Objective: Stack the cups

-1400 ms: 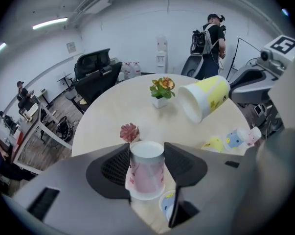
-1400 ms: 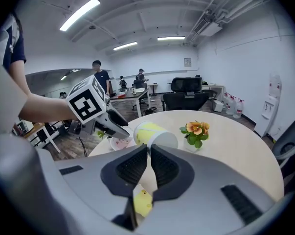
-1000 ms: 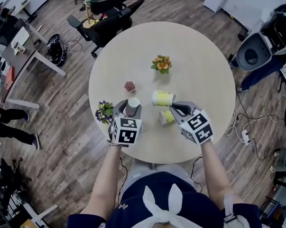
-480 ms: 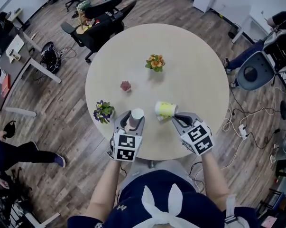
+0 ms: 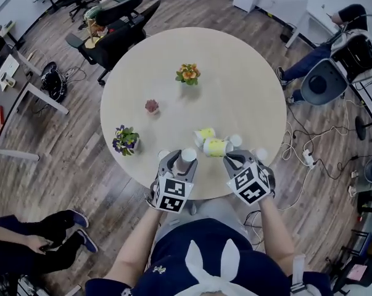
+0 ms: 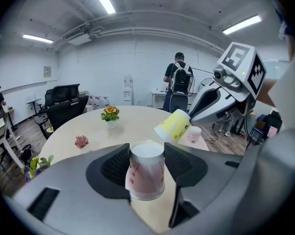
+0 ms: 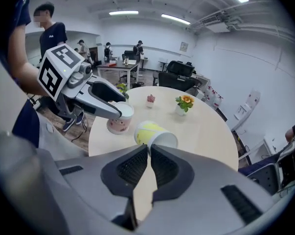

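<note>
Left tongs (image 6: 146,151) clamped on the pink cup (image 6: 146,177), upside down, at the near edge of the table (image 5: 247,73). Right tongs (image 7: 148,151) nearly closed, pinching the rim of the yellow cup (image 7: 149,131). Yellow cup hangs just right of pink, long axis tilted, base toward pink. I judge it needs turning mouth-down first.
</note>
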`<action>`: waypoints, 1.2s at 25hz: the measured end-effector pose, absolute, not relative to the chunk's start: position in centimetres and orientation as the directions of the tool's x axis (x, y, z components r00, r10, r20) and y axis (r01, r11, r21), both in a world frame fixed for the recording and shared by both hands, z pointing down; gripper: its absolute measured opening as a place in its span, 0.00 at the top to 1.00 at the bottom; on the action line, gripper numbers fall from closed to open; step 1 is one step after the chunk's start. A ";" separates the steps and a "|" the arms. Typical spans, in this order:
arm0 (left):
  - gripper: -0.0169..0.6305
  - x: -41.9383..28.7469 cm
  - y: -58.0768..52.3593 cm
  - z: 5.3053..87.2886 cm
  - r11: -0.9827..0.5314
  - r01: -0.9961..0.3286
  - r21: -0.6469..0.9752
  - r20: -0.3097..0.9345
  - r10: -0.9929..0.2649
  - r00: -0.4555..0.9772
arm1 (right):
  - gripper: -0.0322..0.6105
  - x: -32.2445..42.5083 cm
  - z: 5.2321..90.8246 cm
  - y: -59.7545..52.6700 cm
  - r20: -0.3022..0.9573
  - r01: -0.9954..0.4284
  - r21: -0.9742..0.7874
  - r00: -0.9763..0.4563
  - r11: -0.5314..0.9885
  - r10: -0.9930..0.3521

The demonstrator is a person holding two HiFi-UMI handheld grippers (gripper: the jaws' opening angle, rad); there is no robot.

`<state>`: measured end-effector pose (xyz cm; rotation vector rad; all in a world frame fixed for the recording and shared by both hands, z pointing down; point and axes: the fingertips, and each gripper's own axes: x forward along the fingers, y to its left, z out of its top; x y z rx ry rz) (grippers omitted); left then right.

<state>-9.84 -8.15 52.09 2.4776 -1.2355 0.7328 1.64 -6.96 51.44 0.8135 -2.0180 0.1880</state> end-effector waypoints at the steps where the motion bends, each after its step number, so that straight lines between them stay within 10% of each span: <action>1: 0.61 -9.4 -7.9 52.5 -0.603 -0.797 0.022 0.556 -0.655 0.511 | 0.90 1.9 51.8 -6.6 0.820 -0.593 0.196 -0.338 0.781 -0.462; 30: 0.62 -7.7 -4.9 58.9 -0.420 -0.905 0.073 0.612 -0.697 0.373 | 0.88 2.8 62.3 -2.9 0.942 0.086 0.323 -0.126 0.942 -0.311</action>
